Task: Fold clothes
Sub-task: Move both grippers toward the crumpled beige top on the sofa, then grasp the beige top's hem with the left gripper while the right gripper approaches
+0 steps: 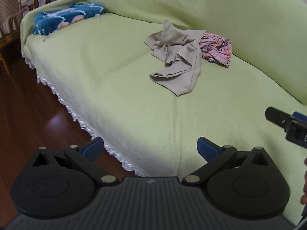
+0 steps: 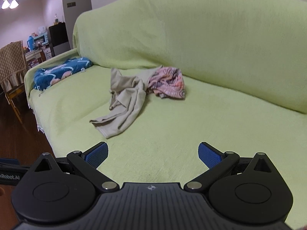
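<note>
A crumpled beige garment (image 1: pixel 176 57) (image 2: pixel 122 103) lies on the green-covered sofa seat (image 1: pixel 115 80) (image 2: pixel 191 126). A bunched pink patterned garment (image 1: pixel 215 48) (image 2: pixel 167 83) lies touching it, against the sofa back. My left gripper (image 1: pixel 150 149) is open and empty, hovering over the seat's front edge, well short of the clothes. My right gripper (image 2: pixel 153 154) is open and empty above the seat, nearer than the beige garment. Part of the right gripper shows at the right edge of the left wrist view (image 1: pixel 287 122).
A blue floral cloth (image 1: pixel 65 18) (image 2: pixel 59 71) lies at the sofa's far left end by the armrest. The seat cover has a white lace fringe (image 1: pixel 76 115) along its front edge above a dark wooden floor (image 1: pixel 25 115). A chair (image 2: pixel 11 67) stands beyond the armrest.
</note>
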`<state>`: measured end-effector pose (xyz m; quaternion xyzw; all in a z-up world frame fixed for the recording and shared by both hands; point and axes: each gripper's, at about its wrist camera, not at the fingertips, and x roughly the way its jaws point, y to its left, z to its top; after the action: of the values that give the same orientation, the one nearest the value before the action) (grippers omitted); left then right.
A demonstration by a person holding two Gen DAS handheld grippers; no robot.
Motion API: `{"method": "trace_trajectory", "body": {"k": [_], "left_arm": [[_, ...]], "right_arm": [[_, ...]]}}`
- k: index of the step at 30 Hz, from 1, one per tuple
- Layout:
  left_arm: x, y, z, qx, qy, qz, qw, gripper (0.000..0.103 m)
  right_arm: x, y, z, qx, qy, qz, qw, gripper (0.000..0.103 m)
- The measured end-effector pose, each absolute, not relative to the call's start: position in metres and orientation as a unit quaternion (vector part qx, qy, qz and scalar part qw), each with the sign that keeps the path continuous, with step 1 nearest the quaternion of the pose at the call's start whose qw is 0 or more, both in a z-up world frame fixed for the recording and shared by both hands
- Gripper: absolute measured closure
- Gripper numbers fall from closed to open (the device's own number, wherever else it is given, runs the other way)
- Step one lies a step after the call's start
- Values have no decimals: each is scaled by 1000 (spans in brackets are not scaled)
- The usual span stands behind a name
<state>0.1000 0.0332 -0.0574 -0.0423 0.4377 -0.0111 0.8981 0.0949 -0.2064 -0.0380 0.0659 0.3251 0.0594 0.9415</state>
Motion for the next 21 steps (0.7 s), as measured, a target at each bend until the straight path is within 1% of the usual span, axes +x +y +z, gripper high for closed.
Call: {"method": "trace_trajectory", "body": {"k": [4, 8, 13, 14, 15, 16, 18, 19, 21], "left_arm": [[123, 32, -72, -24, 425, -13, 905, 1], [150, 35, -86, -9, 406, -22, 914, 1], [182, 46, -102, 32, 374, -49, 926, 2], [188, 50, -105, 36, 370, -54, 927, 2], [192, 53, -107, 35, 364, -60, 929, 4], [195, 57, -109, 35, 359, -67, 930, 7], [204, 61, -114, 37, 353, -81, 931, 8], [209, 61, -116, 44, 350, -90, 931, 10], [215, 56, -122, 69, 337, -114, 932, 13]], "right_arm": [[118, -206, -60, 67, 336, 69, 937, 0], [146, -203, -81, 73, 328, 104, 936, 0], [176, -176, -106, -3, 305, 145, 941, 0], [180, -168, -111, -27, 295, 156, 942, 2], [183, -160, -116, -54, 286, 166, 942, 8], [186, -151, -121, -81, 277, 176, 941, 11], [193, -136, -131, -128, 268, 189, 936, 22], [197, -129, -136, -146, 265, 194, 933, 24], [205, -125, -142, -146, 265, 204, 931, 29]]}}
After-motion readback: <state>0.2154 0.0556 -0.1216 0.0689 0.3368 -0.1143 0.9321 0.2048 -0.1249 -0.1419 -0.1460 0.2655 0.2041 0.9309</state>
